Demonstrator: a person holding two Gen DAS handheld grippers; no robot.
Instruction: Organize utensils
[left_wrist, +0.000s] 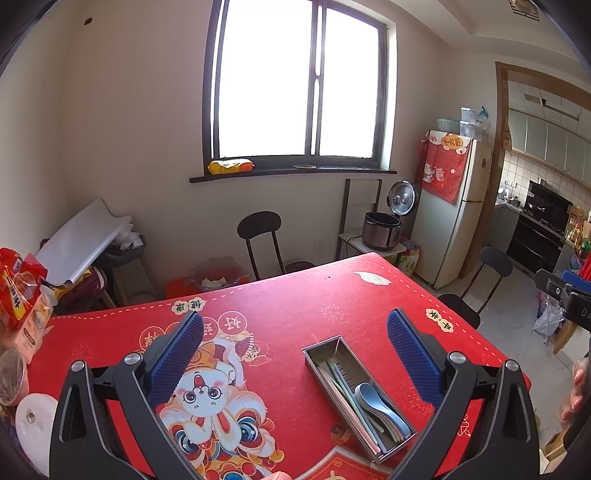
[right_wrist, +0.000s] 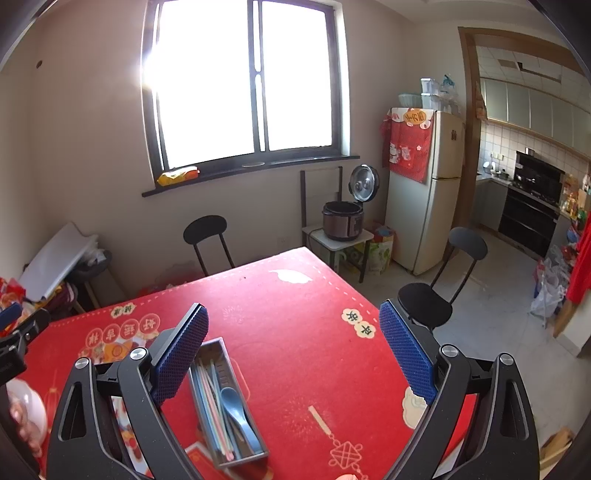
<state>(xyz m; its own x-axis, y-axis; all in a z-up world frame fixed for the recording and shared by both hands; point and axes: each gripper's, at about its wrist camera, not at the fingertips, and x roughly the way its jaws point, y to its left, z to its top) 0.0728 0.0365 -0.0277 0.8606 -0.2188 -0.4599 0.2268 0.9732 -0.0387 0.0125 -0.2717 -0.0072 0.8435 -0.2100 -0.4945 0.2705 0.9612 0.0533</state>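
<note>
So it looks to me like the sorting part is basically done, or close to it. All the utensils I can spot are already sitting inside the metal tray (left_wrist: 334, 360) on the red tablecloth (left_wrist: 295, 295): a bundle of pastel chopsticks (left_wrist: 351, 400) and some stacked spoons (left_wrist: 384, 410), blue one on top. Nothing loose is lying on the cloth near the tray, at least in what these two views cover.

Both claws are empty. The left gripper (left_wrist: 295, 354) has its jaws spread wide and holds nothing, hovering above the cloth with the tray sitting just inside its right finger. The right gripper (right_wrist: 293, 354) is just as wide open and also holds nothing; from its view the tray (right_wrist: 225, 352) sits right by its left finger.

Orientation: the tray's long axis runs diagonally, its far end pointing away toward the window side of the table, its near end toward the person. The chopsticks (right_wrist: 216, 406) lie along that same axis. The spoons (right_wrist: 236, 411) have their bowls toward the middle of the tray and handles trailing to the near end.

My guess for the next move: either check for strays off-camera or square the tray up. Moving it would call for gripping a long wall and keeping it level.
</note>
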